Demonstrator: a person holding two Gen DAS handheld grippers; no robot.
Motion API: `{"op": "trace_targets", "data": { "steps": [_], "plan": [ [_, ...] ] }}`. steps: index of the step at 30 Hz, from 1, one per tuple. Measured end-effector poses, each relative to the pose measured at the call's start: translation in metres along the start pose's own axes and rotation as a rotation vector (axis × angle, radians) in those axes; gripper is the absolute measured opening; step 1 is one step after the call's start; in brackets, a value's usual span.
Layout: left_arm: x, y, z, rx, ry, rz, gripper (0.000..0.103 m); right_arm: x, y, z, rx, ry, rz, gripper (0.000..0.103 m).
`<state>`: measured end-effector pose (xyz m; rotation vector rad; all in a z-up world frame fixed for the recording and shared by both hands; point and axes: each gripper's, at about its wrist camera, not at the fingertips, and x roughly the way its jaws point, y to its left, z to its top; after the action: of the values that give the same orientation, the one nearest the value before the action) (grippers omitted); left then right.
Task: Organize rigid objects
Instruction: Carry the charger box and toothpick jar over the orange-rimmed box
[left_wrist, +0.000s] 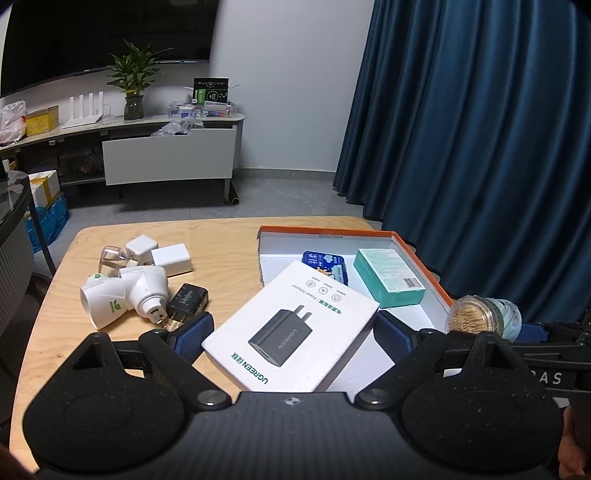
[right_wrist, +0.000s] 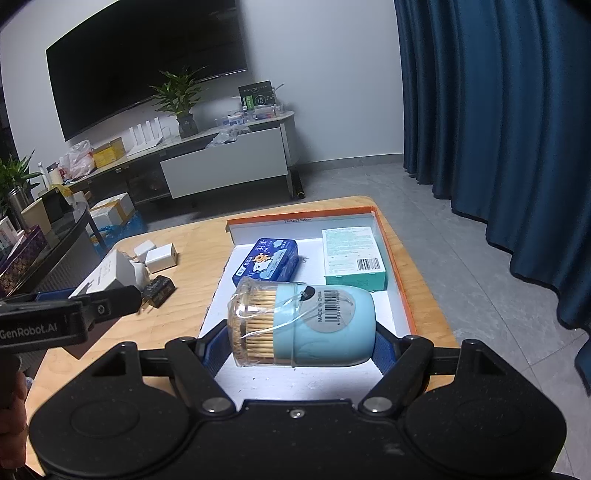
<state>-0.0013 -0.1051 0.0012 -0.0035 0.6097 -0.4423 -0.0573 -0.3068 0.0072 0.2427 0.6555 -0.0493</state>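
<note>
Left wrist view: left tool (left_wrist: 293, 332) clamps white adapter box (left_wrist: 291, 328) over tray (left_wrist: 421, 258) edge. Right tool (right_wrist: 301, 332) grips toothpick jar (right_wrist: 303, 325) above tray. Blue tin (right_wrist: 266, 266), teal box (right_wrist: 352, 254) already in at 12 o'clock; plugs (left_wrist: 140, 288) at 10 o'clock on bench (left_wrist: 221, 240) remain.

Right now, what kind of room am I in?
Most likely a home living room: a large dark television hangs above a low media cabinet with a potted plant, and a blue curtain reaches the floor.
</note>
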Motion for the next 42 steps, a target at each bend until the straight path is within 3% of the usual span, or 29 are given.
{"op": "trace_targets", "data": {
  "steps": [42],
  "plan": [
    [0.052, -0.03, 0.003, 0.067, 0.074, -0.054, 0.095, 0.03, -0.031, 0.013, 0.022, 0.004, -0.074, 0.091]
  ]
}}
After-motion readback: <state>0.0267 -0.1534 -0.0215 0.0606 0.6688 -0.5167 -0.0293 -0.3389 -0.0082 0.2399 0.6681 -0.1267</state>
